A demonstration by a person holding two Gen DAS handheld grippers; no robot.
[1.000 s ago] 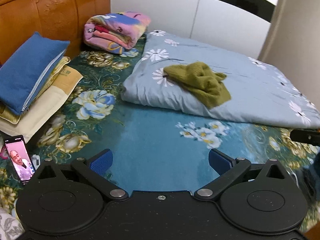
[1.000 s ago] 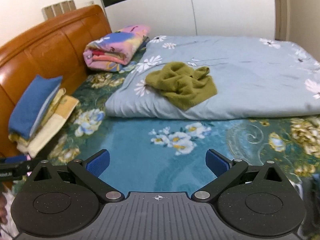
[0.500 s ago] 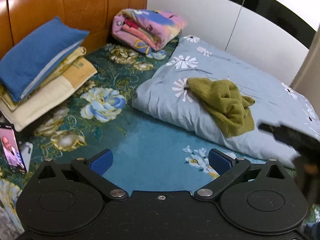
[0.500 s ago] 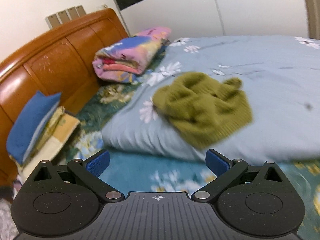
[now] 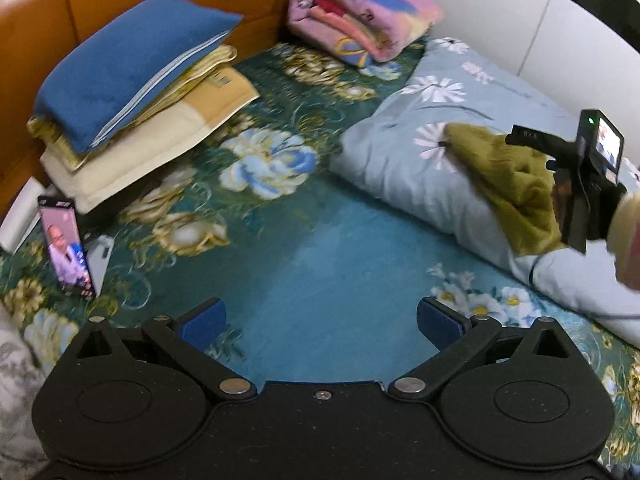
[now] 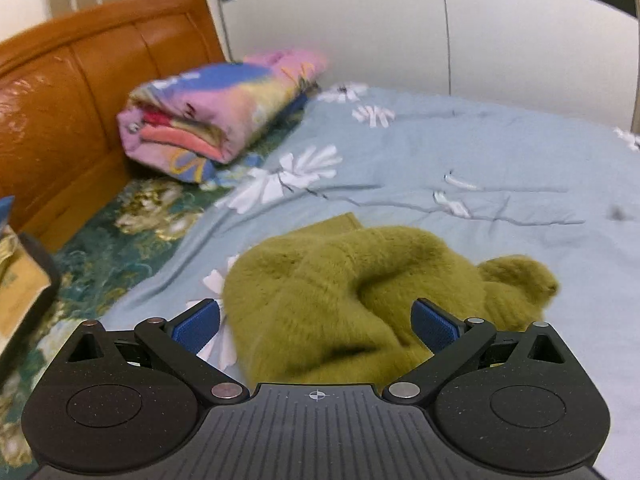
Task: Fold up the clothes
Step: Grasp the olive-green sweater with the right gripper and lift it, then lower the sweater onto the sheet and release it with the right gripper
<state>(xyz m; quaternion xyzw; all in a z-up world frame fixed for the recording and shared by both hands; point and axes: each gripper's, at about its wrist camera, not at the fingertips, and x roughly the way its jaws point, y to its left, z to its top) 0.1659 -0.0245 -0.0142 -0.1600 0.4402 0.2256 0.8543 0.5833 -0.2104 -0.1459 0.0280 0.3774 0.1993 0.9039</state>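
A crumpled olive-green fuzzy sweater (image 6: 360, 288) lies on a light blue flowered quilt (image 6: 500, 168). My right gripper (image 6: 316, 324) is open, its blue pads on either side of the sweater's near part, just above it. In the left wrist view the sweater (image 5: 504, 172) sits at the right on the quilt (image 5: 400, 148), with the right gripper's body and camera (image 5: 588, 176) over it. My left gripper (image 5: 320, 320) is open and empty above the teal flowered bedsheet (image 5: 320, 248), well short of the sweater.
A folded pink and blue blanket (image 5: 360, 16) lies by the orange headboard (image 6: 60, 112). A blue pillow on yellow pillows (image 5: 128, 80) is stacked at the left. A lit phone (image 5: 66, 248) stands on the sheet near left. A white wardrobe (image 6: 400, 40) is behind the bed.
My right gripper has moved forward to the sweater, which now fills its view between the pads. My left gripper has swung left and closer to the bed. Both stayed open.
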